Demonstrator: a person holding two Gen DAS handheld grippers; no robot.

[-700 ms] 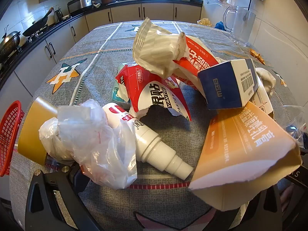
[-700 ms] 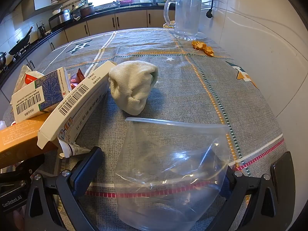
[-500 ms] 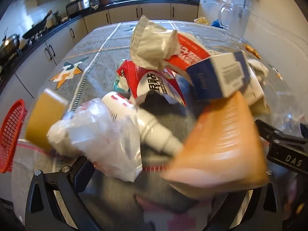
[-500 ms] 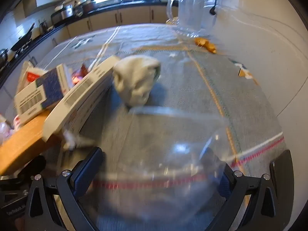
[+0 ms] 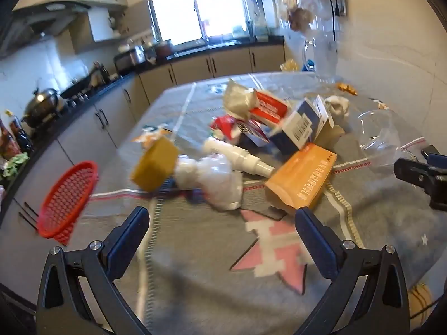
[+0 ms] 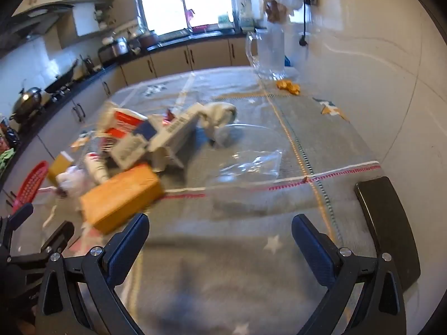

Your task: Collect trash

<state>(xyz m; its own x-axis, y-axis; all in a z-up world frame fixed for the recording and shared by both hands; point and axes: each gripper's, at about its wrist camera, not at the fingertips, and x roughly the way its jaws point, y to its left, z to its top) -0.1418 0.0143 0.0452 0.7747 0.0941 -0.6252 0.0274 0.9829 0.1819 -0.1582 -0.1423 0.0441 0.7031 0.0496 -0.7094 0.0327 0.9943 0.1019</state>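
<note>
The left claw (image 5: 222, 223) is hovering wide apart and empty over the table (image 5: 195, 251), nothing sitting between its fingers. Its view is showing the trash heap ahead: an orange carton (image 5: 300, 177), a white pump bottle (image 5: 237, 157), a crumpled plastic bag (image 5: 215, 180), a yellow cup (image 5: 155, 163), a blue-and-white box (image 5: 296, 125) and red wrappers (image 5: 269, 107). A red mesh basket (image 5: 67, 198) is hanging at the table's left edge, and the right claw's body is poking in at the right border.

The right claw (image 6: 219, 231) is likewise gaping wide and holding nothing. Its view is adding a clear plastic bag (image 6: 248, 159) lying flat beside the heap, a crumpled white cloth (image 6: 219, 114) touching the boxes, orange scraps (image 6: 287, 86) near a glass jug (image 6: 268, 53), and a dark flat slab (image 6: 388, 229) at the table's right edge. The orange carton (image 6: 120, 198) is lying nearest its left finger. Both views are motion-blurred.
</note>
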